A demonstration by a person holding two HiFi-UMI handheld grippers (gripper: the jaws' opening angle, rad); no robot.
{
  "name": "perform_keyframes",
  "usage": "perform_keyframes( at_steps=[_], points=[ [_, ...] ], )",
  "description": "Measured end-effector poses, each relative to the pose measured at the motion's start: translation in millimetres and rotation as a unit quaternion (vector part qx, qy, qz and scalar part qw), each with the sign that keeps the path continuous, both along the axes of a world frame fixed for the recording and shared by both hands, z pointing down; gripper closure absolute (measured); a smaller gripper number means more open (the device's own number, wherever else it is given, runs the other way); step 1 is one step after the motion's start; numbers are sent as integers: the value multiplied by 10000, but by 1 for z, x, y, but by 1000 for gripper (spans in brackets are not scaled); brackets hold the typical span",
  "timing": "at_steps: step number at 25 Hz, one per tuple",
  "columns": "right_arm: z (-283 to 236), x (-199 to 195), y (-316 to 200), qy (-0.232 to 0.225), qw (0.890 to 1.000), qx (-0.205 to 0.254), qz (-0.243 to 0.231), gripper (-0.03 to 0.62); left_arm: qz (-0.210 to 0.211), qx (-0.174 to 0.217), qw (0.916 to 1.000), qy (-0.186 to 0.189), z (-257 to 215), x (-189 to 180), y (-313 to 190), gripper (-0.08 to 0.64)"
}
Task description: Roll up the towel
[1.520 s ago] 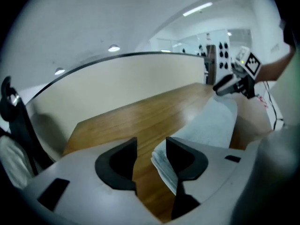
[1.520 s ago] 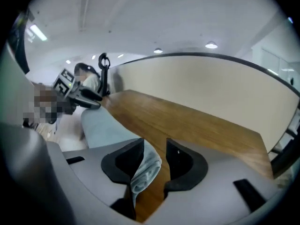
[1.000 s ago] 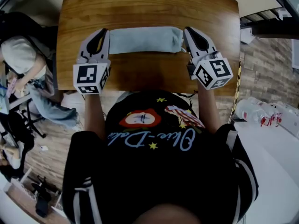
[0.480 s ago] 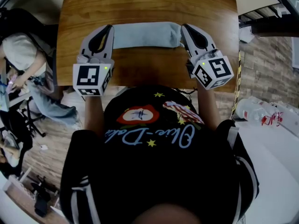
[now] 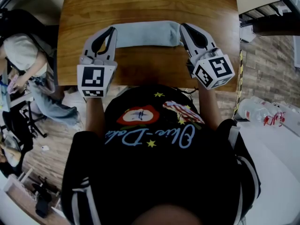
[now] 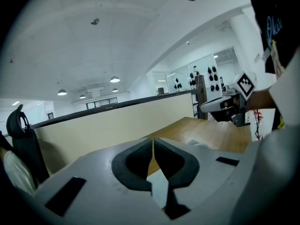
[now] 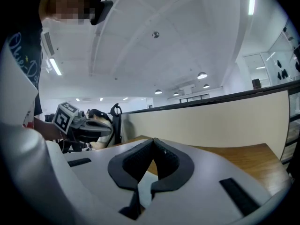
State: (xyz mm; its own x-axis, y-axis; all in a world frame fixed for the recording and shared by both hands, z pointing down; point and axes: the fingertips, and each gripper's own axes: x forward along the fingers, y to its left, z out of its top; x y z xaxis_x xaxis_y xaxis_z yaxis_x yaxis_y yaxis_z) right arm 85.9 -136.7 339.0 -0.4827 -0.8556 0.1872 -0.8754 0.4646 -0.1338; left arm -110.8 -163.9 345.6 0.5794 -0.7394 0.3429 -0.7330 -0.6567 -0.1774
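A pale blue-grey towel (image 5: 146, 33) lies as a long, narrow, partly rolled strip across the wooden table (image 5: 150, 3). My left gripper (image 5: 111, 30) is at its left end and my right gripper (image 5: 182, 27) at its right end, both tips at the cloth. In the left gripper view the jaws (image 6: 153, 142) are shut, with pale towel cloth (image 6: 159, 191) showing between them behind the pads. The right gripper view shows the same: jaws (image 7: 153, 142) shut and pale cloth (image 7: 146, 191) in the gap. Each gripper sees the other across the table, the right gripper (image 6: 227, 104) and the left gripper (image 7: 77, 123).
A beige partition (image 6: 108, 125) stands along the table's far edge. A person (image 5: 21, 55) sits at a chair to the left of the table. Plastic bottles (image 5: 262, 114) lie on the floor at the right. Bare wood stretches beyond the towel.
Both grippers have moved a little toward the table's far side, and the towel strip between them has shifted the same way.
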Motion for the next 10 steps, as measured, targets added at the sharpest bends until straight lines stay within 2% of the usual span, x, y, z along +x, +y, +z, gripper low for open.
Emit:
perform_keyframes(
  at_steps=[4, 10],
  points=[
    [0, -1, 0, 4, 10000, -2, -33, 592, -57, -27, 10000, -64, 2, -3, 0, 548],
    [-1, -1, 4, -35, 10000, -17, -83, 592, -22, -120, 9997, 189, -2, -1, 3, 548]
  ],
)
